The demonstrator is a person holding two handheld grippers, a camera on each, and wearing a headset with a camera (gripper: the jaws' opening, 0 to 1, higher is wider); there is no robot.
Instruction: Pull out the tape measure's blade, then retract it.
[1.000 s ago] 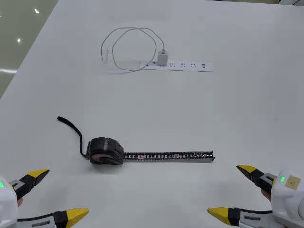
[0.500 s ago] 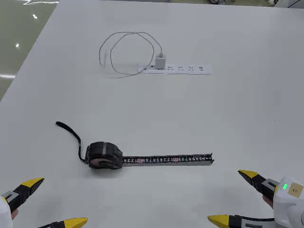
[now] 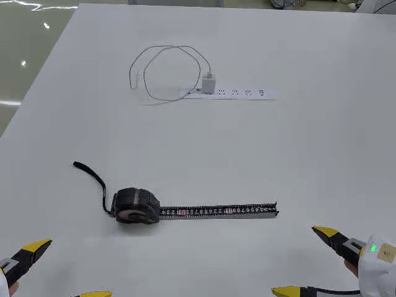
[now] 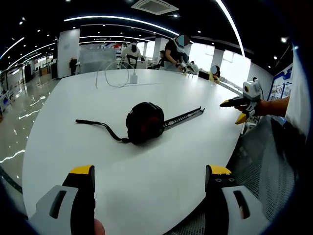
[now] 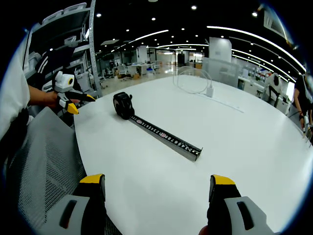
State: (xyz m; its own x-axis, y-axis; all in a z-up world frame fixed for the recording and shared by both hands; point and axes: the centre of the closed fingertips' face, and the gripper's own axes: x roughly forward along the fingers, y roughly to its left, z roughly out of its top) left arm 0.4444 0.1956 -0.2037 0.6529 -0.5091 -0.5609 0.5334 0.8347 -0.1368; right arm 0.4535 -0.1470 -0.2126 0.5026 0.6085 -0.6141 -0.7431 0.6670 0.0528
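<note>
Subject item: a black, rounded, hard-shelled tape measure case [image 3: 136,206] with a dull reddish side face, lying on its side on the smooth white matte table [image 3: 297,154], near the front edge and between the two grippers. Its narrow dark metal blade [image 3: 219,211], printed with pale numerals, is drawn out flat along the tabletop toward the person's right and ends in a small hook. A thin black wrist strap [image 3: 93,176] trails limp from the opposite end of the case. Left gripper [image 4: 149,170]: jaws spread wide, yellow-tipped, holding nothing, well short of the case. Right gripper [image 5: 159,179]: jaws likewise parted and empty, near the hook end of the blade but clear of it. Assessment: the case appears compact and fairly dense for its size, rigid, and moderately grippy. It is best clamped across its two flat faces, where the jaws would seat squarely. The curved rim would likely let them slip. The blade is judged thin and springy, stiff along its length but prone to kink if bent sideways, and liable to snap back under spring tension. The hook end is the sound place to hold it. The strap is soft and offers no control. Further back stand a white rectangular power strip [image 3: 238,93] carrying a white plug-in charger block [image 3: 208,83] and a looped thin white cable [image 3: 164,71], all well apart from the work.
</note>
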